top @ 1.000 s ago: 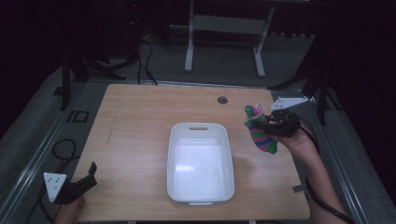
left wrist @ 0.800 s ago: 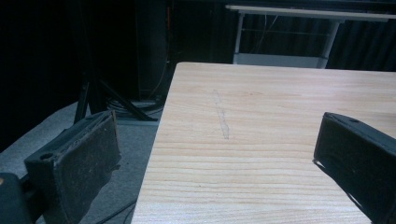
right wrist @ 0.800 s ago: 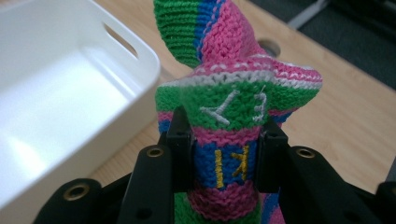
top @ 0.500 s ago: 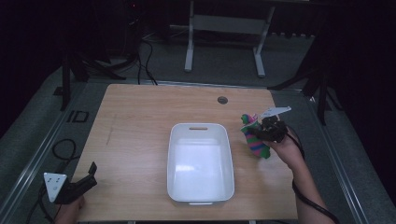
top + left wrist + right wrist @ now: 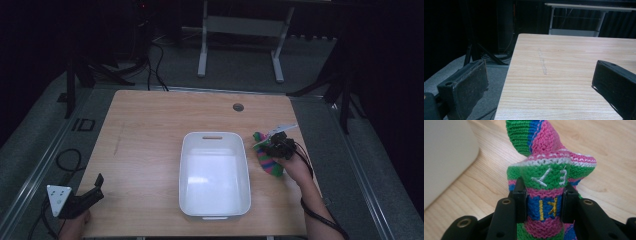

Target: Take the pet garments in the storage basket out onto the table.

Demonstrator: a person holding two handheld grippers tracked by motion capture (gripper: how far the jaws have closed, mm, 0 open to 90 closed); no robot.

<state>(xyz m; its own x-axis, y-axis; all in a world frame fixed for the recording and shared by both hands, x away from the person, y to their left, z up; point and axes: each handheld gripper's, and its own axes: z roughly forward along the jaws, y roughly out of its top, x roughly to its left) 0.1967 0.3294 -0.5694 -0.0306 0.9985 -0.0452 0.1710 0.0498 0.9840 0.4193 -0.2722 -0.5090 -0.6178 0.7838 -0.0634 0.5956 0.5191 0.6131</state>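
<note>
Right gripper (image 5: 274, 145) – fingers clamped on a striped pink-green-blue knitted sock (image 5: 544, 182) – sits just right of the white rectangular plastic tub (image 5: 215, 172); left gripper (image 5: 90, 192) fingers wide.

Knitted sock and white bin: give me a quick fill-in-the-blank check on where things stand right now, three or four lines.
1. The right gripper is shut on the striped knitted ____.
2. The white bin at the middle of the wooden table is ____ inside.
3. The sock lies on the bin's ____ side in the high view.
4. The left gripper, at the table's near left corner, has its jaws ____.

Missing words: sock; empty; right; open
</note>
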